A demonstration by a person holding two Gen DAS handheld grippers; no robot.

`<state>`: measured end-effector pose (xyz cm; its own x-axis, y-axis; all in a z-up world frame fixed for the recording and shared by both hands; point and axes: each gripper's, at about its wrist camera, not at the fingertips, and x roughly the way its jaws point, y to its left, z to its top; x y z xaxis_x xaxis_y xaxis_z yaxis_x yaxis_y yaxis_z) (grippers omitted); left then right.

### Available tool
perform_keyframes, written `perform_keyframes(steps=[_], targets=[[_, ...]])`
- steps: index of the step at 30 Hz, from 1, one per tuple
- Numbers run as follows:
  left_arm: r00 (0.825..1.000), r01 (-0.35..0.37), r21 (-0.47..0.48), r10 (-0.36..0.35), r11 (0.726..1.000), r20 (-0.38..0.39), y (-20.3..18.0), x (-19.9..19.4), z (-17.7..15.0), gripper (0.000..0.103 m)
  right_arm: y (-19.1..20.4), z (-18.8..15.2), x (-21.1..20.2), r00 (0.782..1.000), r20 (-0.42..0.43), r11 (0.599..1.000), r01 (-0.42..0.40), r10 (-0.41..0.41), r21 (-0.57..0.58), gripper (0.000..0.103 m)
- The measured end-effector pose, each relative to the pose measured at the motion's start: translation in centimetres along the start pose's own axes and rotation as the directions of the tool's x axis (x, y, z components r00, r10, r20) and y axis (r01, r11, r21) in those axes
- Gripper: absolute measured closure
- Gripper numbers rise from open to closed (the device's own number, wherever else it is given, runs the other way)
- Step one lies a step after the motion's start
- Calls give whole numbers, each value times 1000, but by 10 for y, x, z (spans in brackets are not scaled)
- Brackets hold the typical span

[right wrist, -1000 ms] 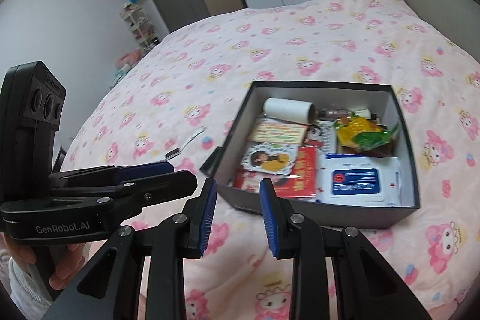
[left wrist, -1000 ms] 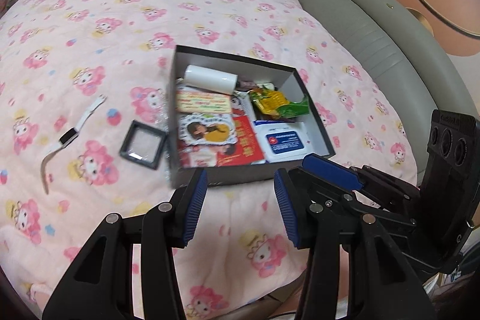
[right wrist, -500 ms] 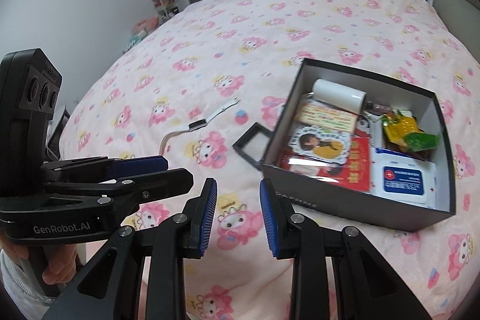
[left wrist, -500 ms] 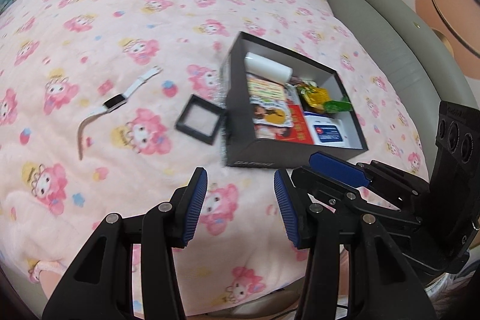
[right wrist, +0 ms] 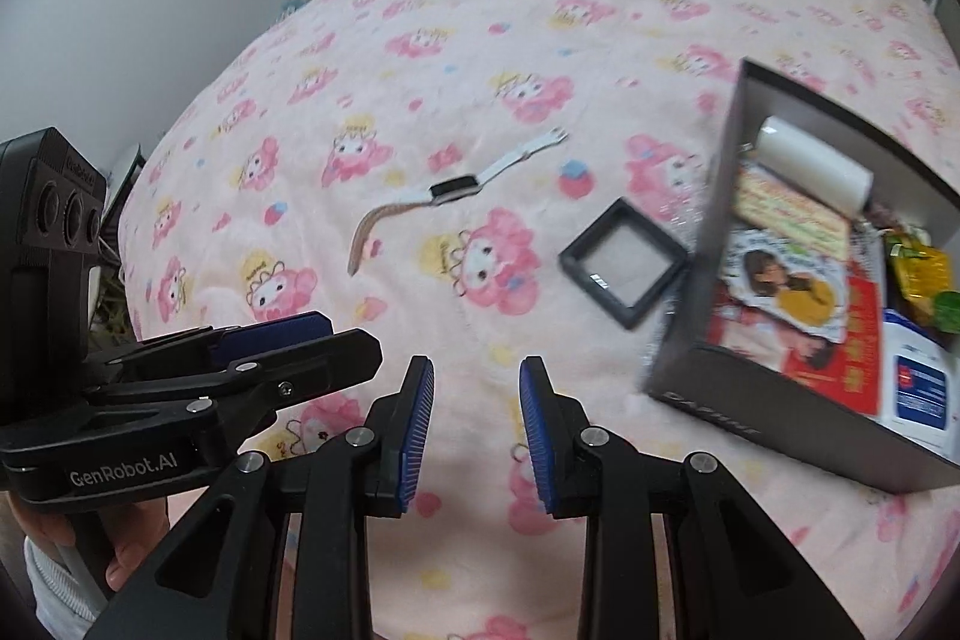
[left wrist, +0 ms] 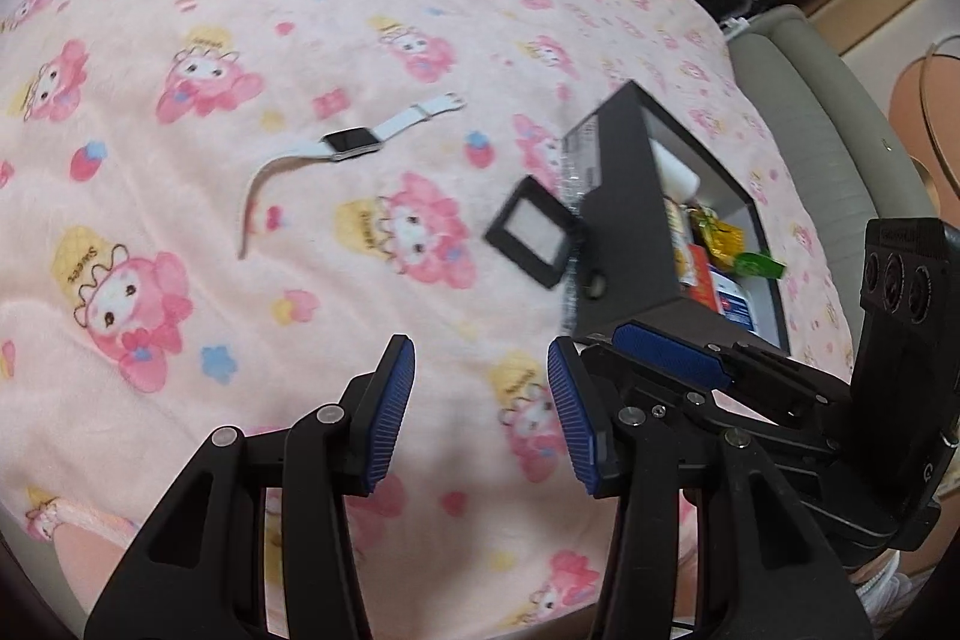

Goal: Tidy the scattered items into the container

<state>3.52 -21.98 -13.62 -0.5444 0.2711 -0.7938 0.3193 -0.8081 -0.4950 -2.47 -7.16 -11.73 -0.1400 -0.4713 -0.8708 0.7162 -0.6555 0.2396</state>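
Left gripper (left wrist: 480, 370) empty; box (left wrist: 624, 244) contents blurred

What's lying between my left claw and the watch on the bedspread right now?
Nothing visible. The left claw hangs open and empty over bare pink bedspread, and the white-strapped watch lies flat beyond it, apart from everything. The small black square case sits off to the side, against the box.

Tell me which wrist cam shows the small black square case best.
Right wrist: the small black square case sits sharp, whole, its pale inside visible beside the box. Left wrist shows it smaller, blurrier, tilted against the box's wall.
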Motion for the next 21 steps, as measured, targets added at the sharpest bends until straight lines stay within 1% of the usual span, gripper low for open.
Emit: perform_keyframes(steps=[4, 6, 9, 10, 13, 16, 18, 20, 21], targets=[[999, -42, -16, 42, 999, 29, 15, 10, 11, 56, 0, 11, 24, 999, -31, 1000, -13, 14, 7, 77], [994, -93, -34, 95, 995, 57, 25, 15, 19, 56, 0, 19, 34, 999, -39, 1000, -16, 17, 7, 76], [980, -169, -73, 176, 983, 95, 43, 25, 32, 57, 2, 32, 48, 999, -42, 1000, -11, 11, 1, 76], [976, -184, -86, 192, 979, 99, 48, 28, 35, 57, 2, 37, 53, 999, -47, 1000, -6, 6, -3, 76], [966, -234, -127, 246, 964, 84, 71, 45, 45, 59, 5, 47, 66, 998, -58, 1000, -2, 2, -11, 76], [948, -295, -154, 309, 943, 80, 88, 57, 48, 62, 6, 48, 77, 997, -75, 1000, -6, 5, -11, 76], [943, -309, -173, 325, 935, 71, 98, 65, 48, 65, 6, 44, 83, 995, -95, 1000, -10, 9, -6, 76], [941, -320, -171, 333, 932, 54, 103, 72, 48, 81, 5, 37, 87, 993, -115, 1000, -19, 20, 4, 76], [940, -326, -161, 338, 931, 50, 102, 73, 47, 86, 5, 33, 89, 992, -123, 1000, -21, 22, 7, 76]])
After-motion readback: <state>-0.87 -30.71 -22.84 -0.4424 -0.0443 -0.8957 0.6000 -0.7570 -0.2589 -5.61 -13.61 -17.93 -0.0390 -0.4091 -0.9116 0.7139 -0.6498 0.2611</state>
